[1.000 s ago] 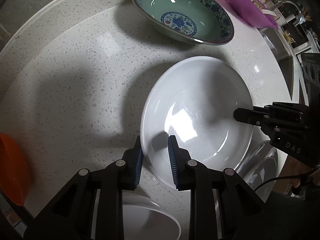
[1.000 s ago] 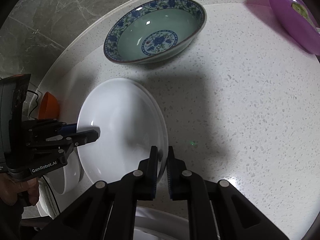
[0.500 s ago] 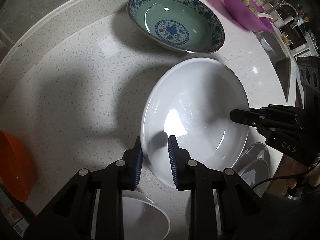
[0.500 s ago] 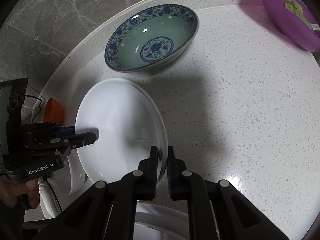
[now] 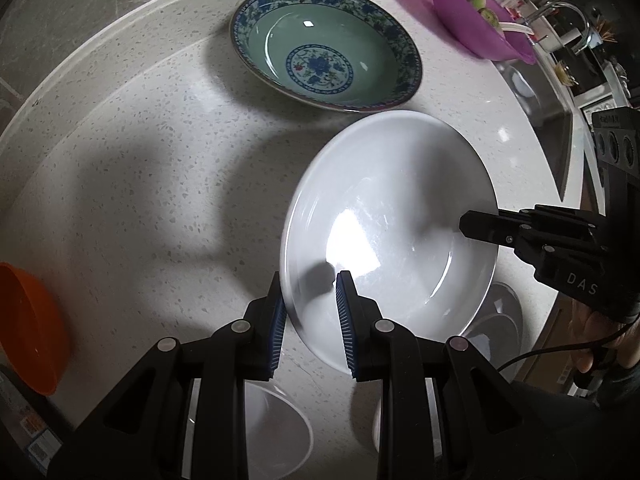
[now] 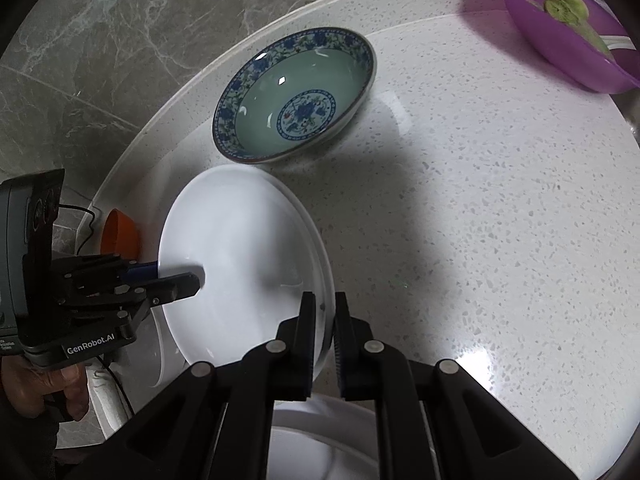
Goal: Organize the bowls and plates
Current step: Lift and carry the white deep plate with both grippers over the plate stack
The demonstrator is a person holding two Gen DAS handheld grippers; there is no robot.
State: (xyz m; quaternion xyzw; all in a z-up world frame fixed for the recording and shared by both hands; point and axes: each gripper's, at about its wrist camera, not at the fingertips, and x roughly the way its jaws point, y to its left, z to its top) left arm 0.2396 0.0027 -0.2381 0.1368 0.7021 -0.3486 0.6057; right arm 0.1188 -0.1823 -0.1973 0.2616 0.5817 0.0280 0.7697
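At the bottom edge of both views, pale dishes (image 5: 276,432) are mostly hidden behind the black tong arms; their shapes cannot be made out. Just above, the left gripper (image 5: 310,312) pinches the near rim of the white bowl (image 5: 392,216), one blue-padded finger inside and one outside. The right gripper (image 6: 322,332) clamps the opposite rim of the same bowl, lower centre in its own view. The bowl is held between the two above the speckled countertop (image 5: 140,160); whether its base touches the surface is unclear. An orange bowl (image 5: 28,324) is cut off at the lower left. Farther up sits the blue-patterned green bowl (image 5: 324,46), close to the white bowl's far edge. In the upper right, a purple bowl (image 5: 476,20) holds green pieces and is partly cropped.
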